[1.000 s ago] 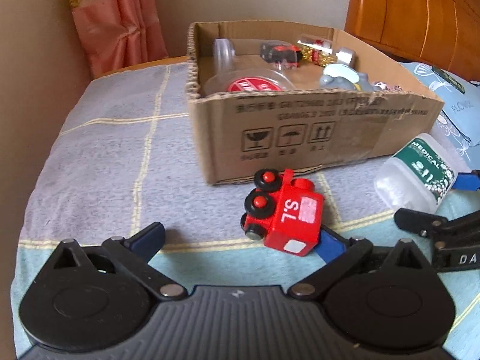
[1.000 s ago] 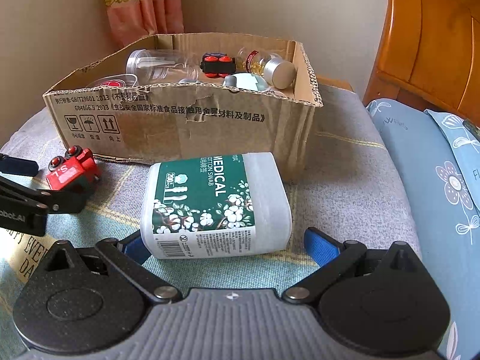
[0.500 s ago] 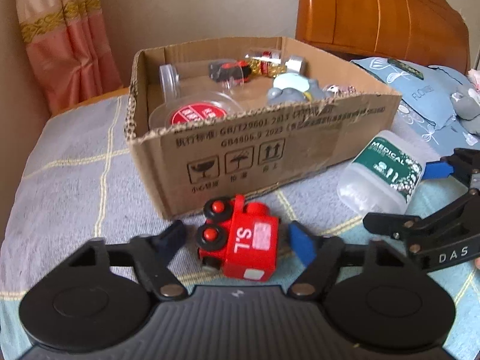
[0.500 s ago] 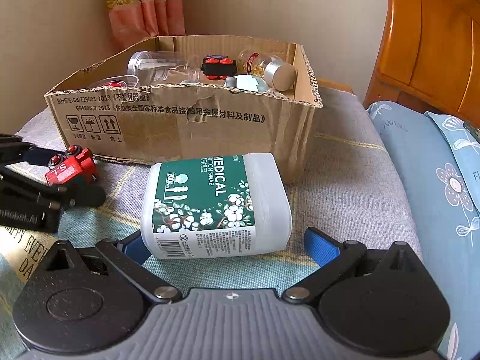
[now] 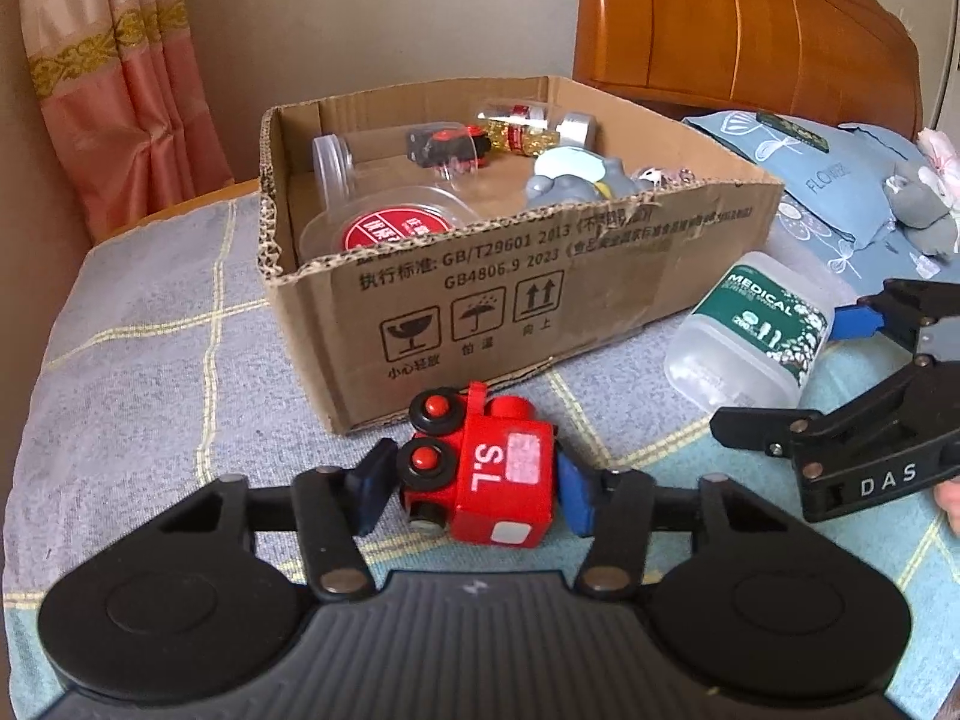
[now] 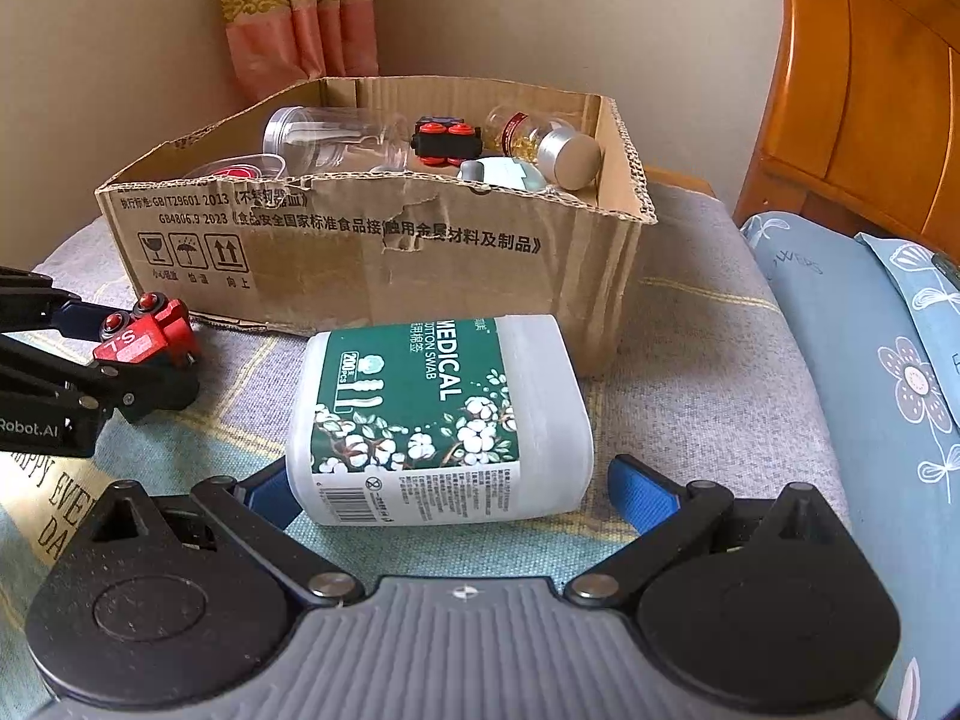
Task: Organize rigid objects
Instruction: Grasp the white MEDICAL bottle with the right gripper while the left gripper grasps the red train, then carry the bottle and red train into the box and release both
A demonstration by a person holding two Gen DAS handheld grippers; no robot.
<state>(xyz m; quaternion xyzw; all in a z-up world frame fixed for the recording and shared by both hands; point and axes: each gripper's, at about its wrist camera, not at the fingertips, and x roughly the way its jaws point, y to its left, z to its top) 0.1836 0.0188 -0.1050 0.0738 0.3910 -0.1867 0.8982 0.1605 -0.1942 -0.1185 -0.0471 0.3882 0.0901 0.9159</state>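
A red toy train [image 5: 480, 477] marked "S.L" lies on the bed in front of the cardboard box [image 5: 540, 300]. My left gripper [image 5: 471, 492] has closed its blue pads on both sides of the train. It also shows in the right wrist view [image 6: 147, 336]. A white cotton swab jar [image 6: 435, 420] with a green label lies on its side between the open fingers of my right gripper [image 6: 450, 489]. The jar shows in the left wrist view [image 5: 750, 339] too. The box [image 6: 372, 240] holds clear jars, a black toy car and other items.
The bed cover [image 5: 150, 330] is grey and teal with yellow lines. A blue floral pillow [image 6: 870, 360] lies to the right. A wooden headboard [image 5: 750, 30] stands behind, with a pink curtain [image 5: 120, 90] at the back left.
My left gripper moved in around the red train and closed its fingers onto it. My right gripper stayed open around the jar.
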